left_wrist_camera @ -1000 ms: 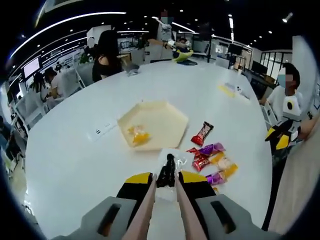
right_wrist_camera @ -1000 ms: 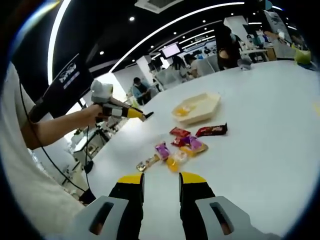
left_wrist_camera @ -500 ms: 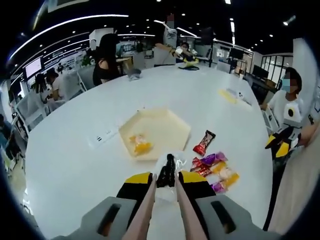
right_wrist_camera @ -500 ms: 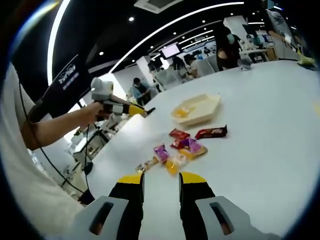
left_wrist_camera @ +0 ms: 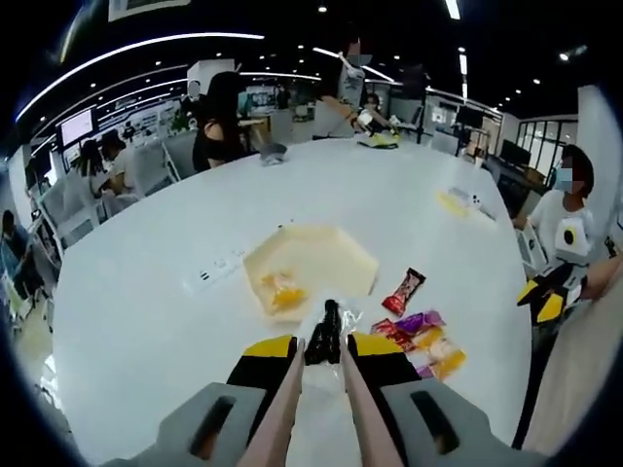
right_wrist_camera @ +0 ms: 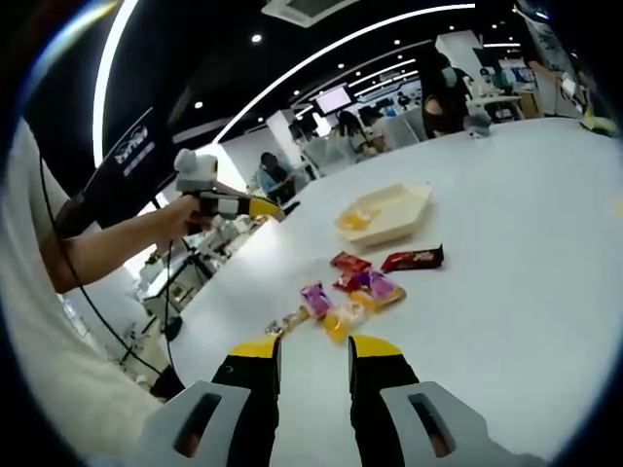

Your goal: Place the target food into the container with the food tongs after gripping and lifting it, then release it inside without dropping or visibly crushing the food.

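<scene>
1. Left gripper view: your left gripper [left_wrist_camera: 322,342] has its jaws closed on the food tongs [left_wrist_camera: 324,333], whose black tips pinch a clear-wrapped item [left_wrist_camera: 327,313]; its contents cannot be told.
2. The tong tips hang just short of the hexagonal tray [left_wrist_camera: 310,269], near its closest edge. An orange-yellow food piece [left_wrist_camera: 284,289] lies inside the tray.
3. Open white table [left_wrist_camera: 146,321] lies left of the tray; the wrapped snacks [left_wrist_camera: 421,333] crowd the right.
4. Right gripper view: your right gripper [right_wrist_camera: 313,352] is open and empty, held above bare table short of the snacks.
5. Since a second ago, the left gripper is held higher in the right gripper view.
</scene>
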A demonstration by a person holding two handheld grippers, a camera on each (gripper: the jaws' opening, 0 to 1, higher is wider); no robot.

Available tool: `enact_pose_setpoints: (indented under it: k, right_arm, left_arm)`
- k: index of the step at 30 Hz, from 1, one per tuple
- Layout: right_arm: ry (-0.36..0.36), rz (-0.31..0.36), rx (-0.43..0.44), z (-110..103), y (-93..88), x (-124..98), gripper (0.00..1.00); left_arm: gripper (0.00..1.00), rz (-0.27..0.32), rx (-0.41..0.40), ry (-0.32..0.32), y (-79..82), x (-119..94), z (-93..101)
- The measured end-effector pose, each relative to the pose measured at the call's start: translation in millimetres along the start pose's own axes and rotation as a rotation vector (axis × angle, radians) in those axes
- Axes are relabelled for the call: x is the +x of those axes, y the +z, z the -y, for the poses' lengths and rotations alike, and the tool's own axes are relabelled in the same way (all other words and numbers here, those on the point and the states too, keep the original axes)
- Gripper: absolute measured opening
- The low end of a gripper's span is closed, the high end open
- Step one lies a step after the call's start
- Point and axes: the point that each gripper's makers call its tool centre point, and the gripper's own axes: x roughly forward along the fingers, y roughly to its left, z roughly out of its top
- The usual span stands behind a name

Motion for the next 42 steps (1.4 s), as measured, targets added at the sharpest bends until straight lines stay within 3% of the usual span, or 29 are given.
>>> enact_pose_setpoints:
  k: [8, 21, 42]
  right_arm:
    - [0.014, 0.009, 0.005, -3, 3.9, 2, 0.27]
    - [0.047, -0.003, 0.028, -12, 2.6, 8, 0.27]
    - [0.043, -0.014, 0.041, -13, -6.6, 1, 0.27]
  left_arm:
    - [0.18, 0.002, -0.007, -0.011, 7.2, 7, 11.2]
    - [0.18, 0.042, 0.005, -0.012, 34.7, 10, 17.0]
    - [0.18, 0.088, -0.026, -0.002, 48.6, 30, 16.5]
